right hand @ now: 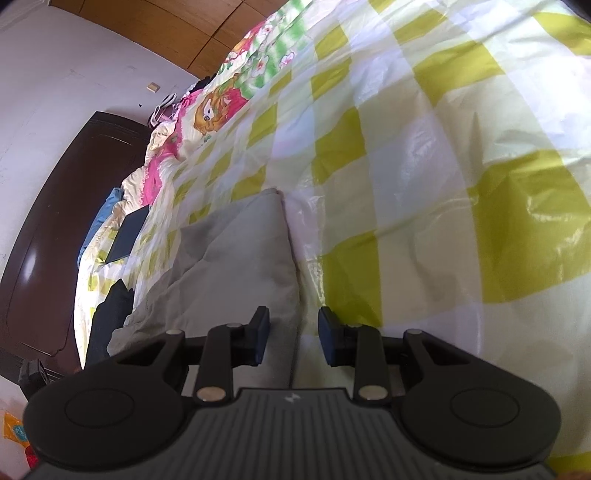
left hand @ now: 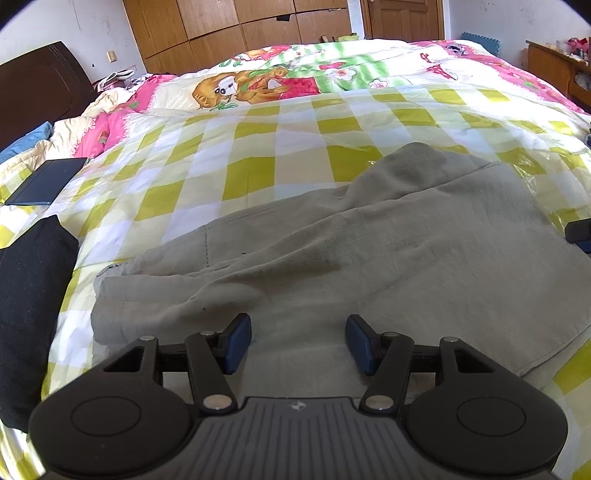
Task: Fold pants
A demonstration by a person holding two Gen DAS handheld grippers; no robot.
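Grey pants [left hand: 369, 240] lie rumpled and partly folded on a yellow-and-white checked sheet [left hand: 221, 147] covering a bed. My left gripper [left hand: 299, 341] hovers over their near part, jaws wide apart, nothing pinched between the blue pads [left hand: 236, 343]. In the right wrist view the pants [right hand: 236, 251] stretch away to the left with one edge running toward me. My right gripper [right hand: 293, 336] is open, its jaws a small way apart and straddling that edge without pressing on it.
A black garment [left hand: 33, 295] lies at the left edge of the bed, with a dark flat tablet-like object [left hand: 48, 181] beyond it. A cartoon quilt [left hand: 258, 85] covers the far half. A dark headboard [left hand: 37, 92] and a wooden wardrobe [left hand: 240, 26] stand behind.
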